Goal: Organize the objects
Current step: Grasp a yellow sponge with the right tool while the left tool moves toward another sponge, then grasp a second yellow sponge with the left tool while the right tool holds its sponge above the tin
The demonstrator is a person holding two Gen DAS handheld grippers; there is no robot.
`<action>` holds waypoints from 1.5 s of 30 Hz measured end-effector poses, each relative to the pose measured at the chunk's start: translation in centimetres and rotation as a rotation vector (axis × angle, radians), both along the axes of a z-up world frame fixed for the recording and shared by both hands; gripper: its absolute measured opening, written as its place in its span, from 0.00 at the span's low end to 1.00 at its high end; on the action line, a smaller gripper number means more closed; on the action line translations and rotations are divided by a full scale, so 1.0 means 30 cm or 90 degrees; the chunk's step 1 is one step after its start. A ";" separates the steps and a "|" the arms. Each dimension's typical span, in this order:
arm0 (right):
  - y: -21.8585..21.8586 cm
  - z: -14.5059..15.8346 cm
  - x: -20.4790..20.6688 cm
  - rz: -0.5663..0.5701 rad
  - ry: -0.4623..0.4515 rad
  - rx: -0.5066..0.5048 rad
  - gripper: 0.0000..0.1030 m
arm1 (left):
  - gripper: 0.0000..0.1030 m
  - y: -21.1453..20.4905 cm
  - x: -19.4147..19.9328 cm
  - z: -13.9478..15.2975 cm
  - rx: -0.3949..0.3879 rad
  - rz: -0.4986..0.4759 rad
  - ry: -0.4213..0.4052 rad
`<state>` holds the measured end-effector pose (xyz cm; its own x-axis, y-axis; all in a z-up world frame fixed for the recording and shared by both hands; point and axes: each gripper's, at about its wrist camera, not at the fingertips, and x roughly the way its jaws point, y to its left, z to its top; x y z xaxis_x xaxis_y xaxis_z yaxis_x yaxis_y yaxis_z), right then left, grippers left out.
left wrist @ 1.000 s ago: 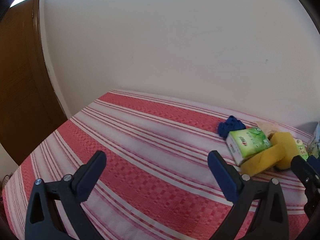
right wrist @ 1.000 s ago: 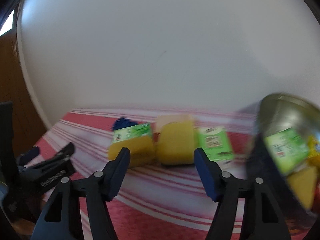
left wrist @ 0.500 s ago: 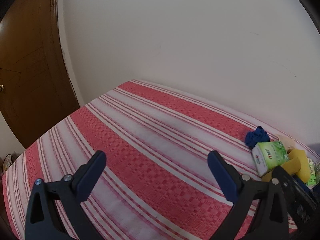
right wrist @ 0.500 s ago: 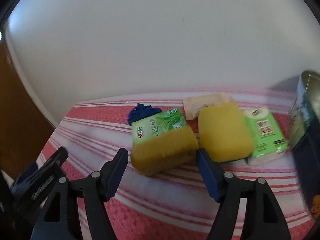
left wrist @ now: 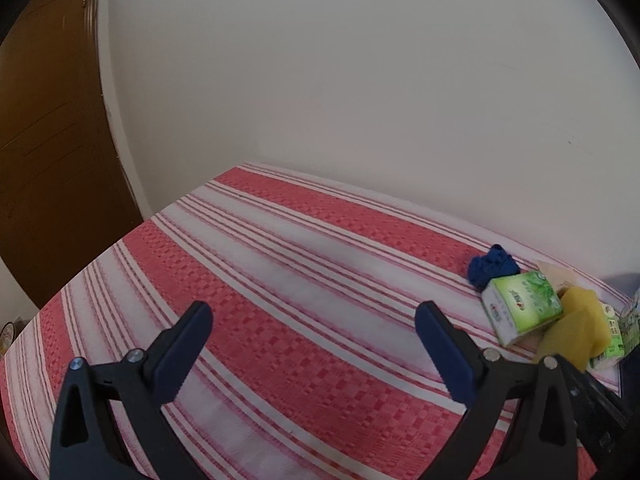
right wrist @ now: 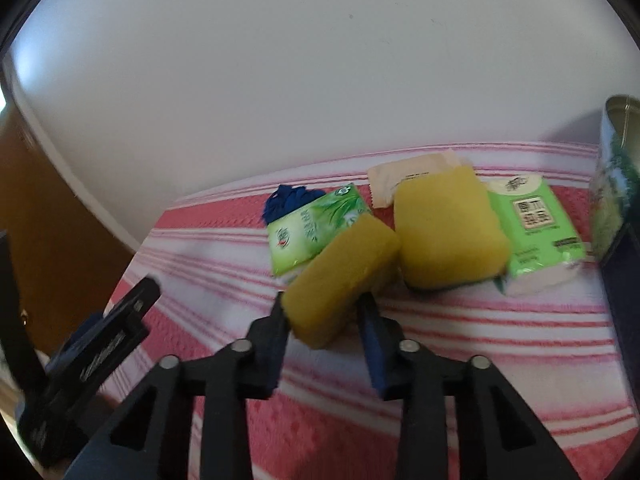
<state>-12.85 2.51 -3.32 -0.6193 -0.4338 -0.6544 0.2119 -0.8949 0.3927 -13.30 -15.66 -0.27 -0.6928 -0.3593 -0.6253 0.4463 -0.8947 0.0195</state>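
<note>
Now the right gripper clamps the near yellow sponge (fingers on both sides); left gripper gapes wide.

Both views are evenly lit by soft daylight, w/ no hard shadows cast on the white wall. A bright patch is seen at top left in the left wrist view, above the wooden door. Strong fisheye bending is noted: the striped tablecloth is curved and corners are vignetted black. The left wrist view is sharp. The right wrist view is softer; motion blur is seen on the nearer yellow sponge and the left gripper at frame edge. A dull sheen is caught on the metal tin.
</note>
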 end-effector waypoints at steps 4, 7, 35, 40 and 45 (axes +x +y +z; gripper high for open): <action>0.062 0.032 0.074 0.012 0.036 -0.007 0.30 | 0.99 0.010 -0.005 -0.006 0.007 -0.018 0.001; 0.103 0.041 0.112 0.011 0.056 -0.020 0.30 | 0.99 0.018 -0.004 -0.007 0.005 -0.031 0.007; 0.152 -0.026 0.150 0.021 0.004 0.048 0.23 | 0.99 0.178 0.014 0.016 -0.019 -0.172 0.031; 0.215 0.017 0.202 0.001 0.023 0.021 0.23 | 0.99 0.247 0.019 0.016 0.032 -0.279 0.031; 0.321 0.104 0.297 -0.030 0.100 0.012 0.23 | 0.99 0.379 0.016 0.035 0.029 -0.381 0.038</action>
<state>-3.94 12.14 -0.21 -0.7340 -0.3905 -0.5556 0.2270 -0.9122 0.3412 -12.81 -4.30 0.78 -0.8006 0.1303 -0.5849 -0.1362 -0.9901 -0.0342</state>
